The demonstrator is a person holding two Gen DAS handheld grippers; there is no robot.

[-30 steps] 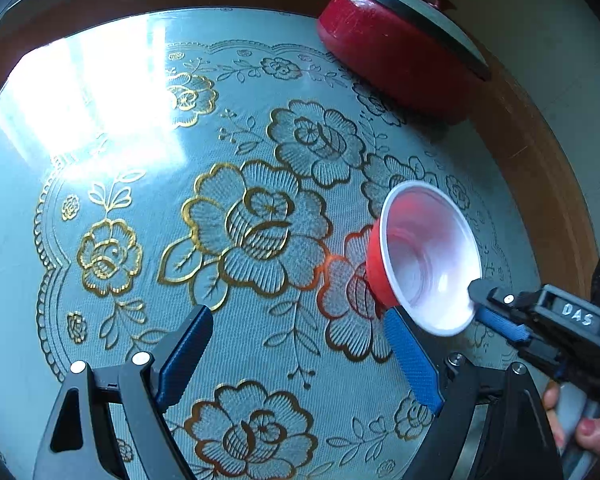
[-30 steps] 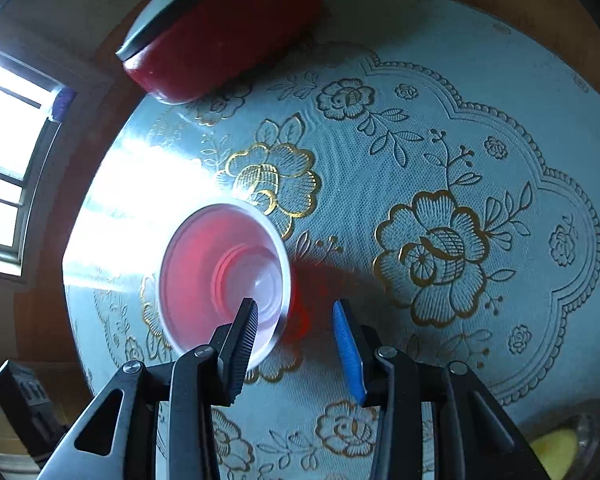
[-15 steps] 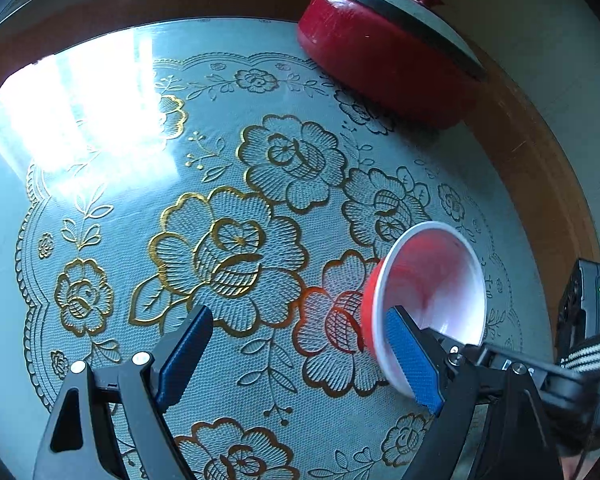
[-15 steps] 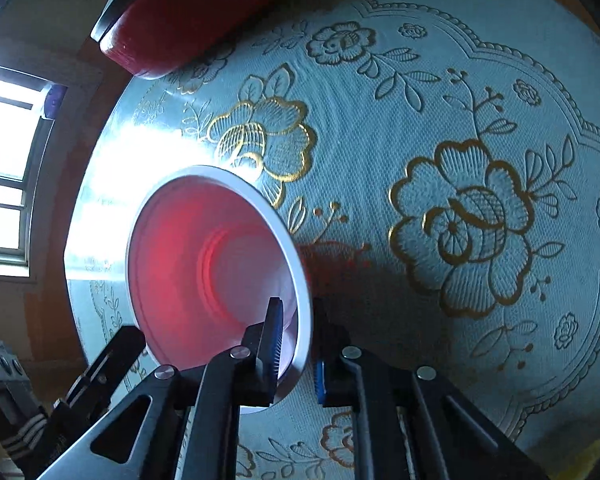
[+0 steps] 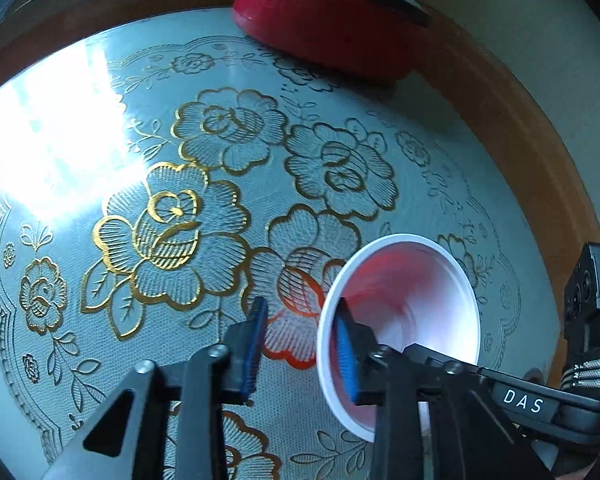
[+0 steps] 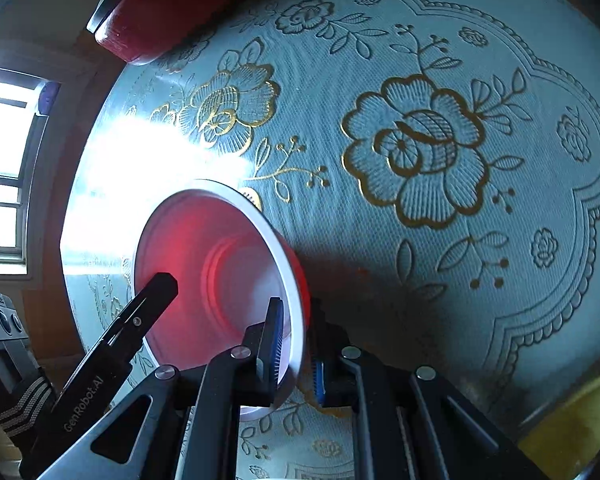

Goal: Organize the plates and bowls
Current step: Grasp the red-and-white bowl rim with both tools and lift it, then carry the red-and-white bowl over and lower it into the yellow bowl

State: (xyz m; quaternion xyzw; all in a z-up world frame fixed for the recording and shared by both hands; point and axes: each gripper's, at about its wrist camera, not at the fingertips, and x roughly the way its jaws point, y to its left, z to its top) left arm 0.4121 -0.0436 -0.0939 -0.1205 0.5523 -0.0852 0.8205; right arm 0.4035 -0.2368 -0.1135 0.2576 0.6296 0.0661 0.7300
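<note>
While holding by the rim, treat bowl (image 5: 416, 292) as light & thin-walled: prob. plastic, red outside, white inside, glowing pink where lit through. Expect flex under a hard pinch, so squeeze just enough. Expect slick gloss too; rely on ribbed pads, not force. Prob. not apt to shatter, but easy to crease or flick away.

Find it low over mat (image 5: 220, 140), toward the near side, tipped w/ mouth facing both cams, well apart from pot (image 5: 328, 24) at far edge. Can't tell if touching mat.

Note right tongs (image 6: 298, 340): pinching bowl's rim, one pad inside, one outside.

Note left tongs (image 5: 300, 346): closing, w/ rim wall between pads; one pad inside bowl, other outside & apart from wall, so no grip yet.

Best hold, by judgement: the rim, at two spots along it, pads deep enough to catch wall below the lip. Avoid twisting one pair against the other; would prob. warp the rim. W/ so little weight, no need for more than a light nip.
</note>
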